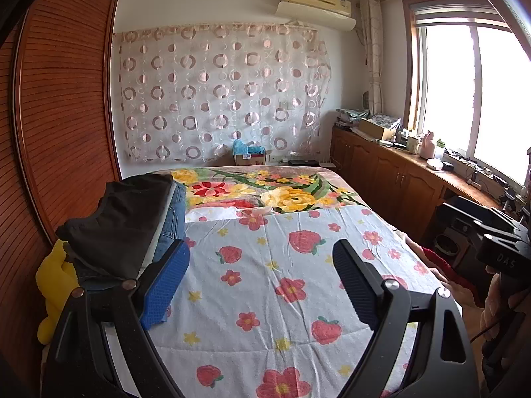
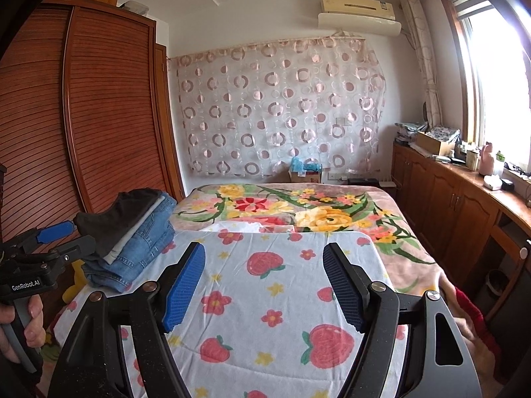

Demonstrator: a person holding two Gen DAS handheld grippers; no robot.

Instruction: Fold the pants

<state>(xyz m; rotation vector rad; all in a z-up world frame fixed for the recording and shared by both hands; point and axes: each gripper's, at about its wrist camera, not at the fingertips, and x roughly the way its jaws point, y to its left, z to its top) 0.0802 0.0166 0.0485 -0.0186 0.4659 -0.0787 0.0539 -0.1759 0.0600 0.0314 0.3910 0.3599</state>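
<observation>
While looking along the left wrist view, holding the left gripper (image 1: 262, 248) above the near edge of the bed (image 1: 335, 179), tilting a little downward over the strawberry-print sheet (image 1: 298, 298). Keeping its jaws wide apart, with only bare sheet showing between the blue pad and the black one. Seeing the stack of folded pants (image 1: 132, 219) lying at the left edge of the bed, just beyond the left fingertip and beside the slatted wardrobe (image 1: 59, 116): a black pair on top, blue denim underneath. Spotting something yellow (image 1: 56, 282) poking out beside the stack at that same edge. Catching a floral blanket (image 1: 282, 195) covering the far end of the bed. Glimpsing the body of the right gripper (image 1: 491, 232) at the right edge, with a hand (image 1: 497, 301) gripping its handle.

Turning to the right wrist view, holding the right gripper (image 2: 265, 252) over the near edge too, jaws apart and gripping nothing. Seeing the pants stack (image 2: 132, 232) near the left edge, well apart from these fingers. Noticing the left gripper (image 2: 66, 238) hanging just beside the stack, jaws spread, with another hand (image 2: 20, 325) wrapping its handle.
</observation>
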